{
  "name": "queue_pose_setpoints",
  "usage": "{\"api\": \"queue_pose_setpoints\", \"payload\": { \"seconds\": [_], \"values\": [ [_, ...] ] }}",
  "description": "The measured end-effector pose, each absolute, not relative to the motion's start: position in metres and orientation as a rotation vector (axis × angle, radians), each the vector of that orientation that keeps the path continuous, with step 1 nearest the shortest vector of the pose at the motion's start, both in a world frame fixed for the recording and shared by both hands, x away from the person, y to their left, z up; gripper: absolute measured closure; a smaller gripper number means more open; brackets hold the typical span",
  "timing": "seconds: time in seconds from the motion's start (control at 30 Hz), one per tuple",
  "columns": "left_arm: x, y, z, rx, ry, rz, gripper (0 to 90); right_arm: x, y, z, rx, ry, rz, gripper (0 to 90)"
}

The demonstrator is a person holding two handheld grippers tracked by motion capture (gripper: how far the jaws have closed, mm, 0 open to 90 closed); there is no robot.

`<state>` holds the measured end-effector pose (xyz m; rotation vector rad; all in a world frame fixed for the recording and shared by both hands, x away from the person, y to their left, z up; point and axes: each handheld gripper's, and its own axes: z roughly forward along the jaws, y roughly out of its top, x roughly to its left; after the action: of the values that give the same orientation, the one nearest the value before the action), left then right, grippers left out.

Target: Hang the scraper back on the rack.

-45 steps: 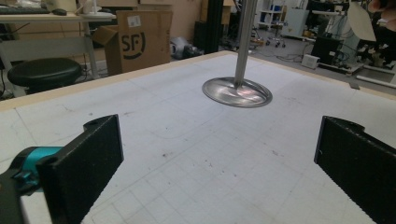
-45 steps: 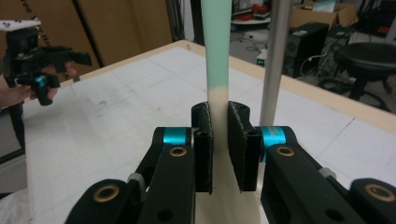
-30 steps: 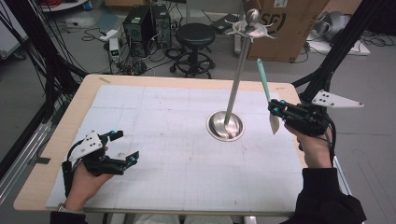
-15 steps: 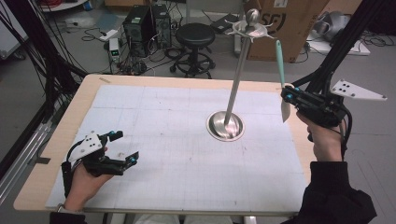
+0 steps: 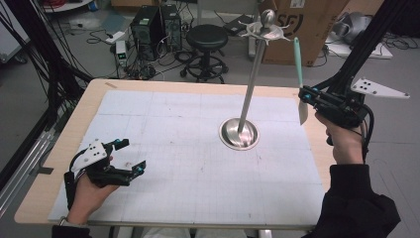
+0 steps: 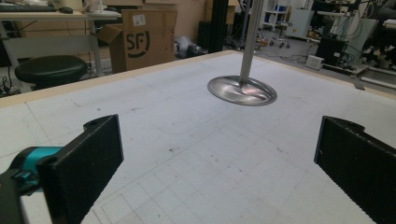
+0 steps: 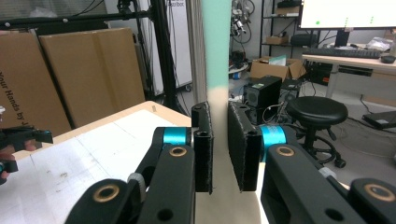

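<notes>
We hold a spatula upright in our right gripper, raised beside the far right edge of the table, its teal handle pointing up and its pale blade hanging below the jaws; in the right gripper view the jaws are pressed nearly together on the spatula where teal meets cream. The tall metal stand rises from its round base near the middle of the table, and its ring of hooks sits close to the handle tip, just to the left of it. Our left gripper rests low on the near left of the white mat, jaws spread wide with nothing between them, well apart from the stand. The work in hand looks like hanging the spatula on a hook, and we judge several risks. The grip sits low on a long tool, so the handle could pivot in the jaws as we tilt it. If we swing in too fast, the handle may knock the slender stand and rock it on its base. Whether the handle end has a hole we cannot tell, so a missed hook could let the spatula drop off the table edge.
</notes>
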<state>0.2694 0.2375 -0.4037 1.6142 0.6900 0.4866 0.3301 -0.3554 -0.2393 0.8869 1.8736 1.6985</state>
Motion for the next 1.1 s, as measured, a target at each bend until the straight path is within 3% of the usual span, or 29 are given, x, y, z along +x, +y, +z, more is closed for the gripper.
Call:
{"api": "queue_pose_setpoints", "payload": {
  "seconds": [0.97,1.03,1.1],
  "values": [
    [0.269,0.239,-0.405,1.617,0.694,0.481,1.7,0.349,-0.328,-0.251,0.903,1.92,1.677,80.2],
    [0.269,0.239,-0.405,1.612,0.696,0.482,1.7,0.35,-0.326,-0.252,0.901,1.911,1.668,78.8],
    [0.27,0.239,-0.405,1.612,0.696,0.483,1.7,0.35,-0.326,-0.254,0.912,1.886,1.666,70.2]
  ]
}}
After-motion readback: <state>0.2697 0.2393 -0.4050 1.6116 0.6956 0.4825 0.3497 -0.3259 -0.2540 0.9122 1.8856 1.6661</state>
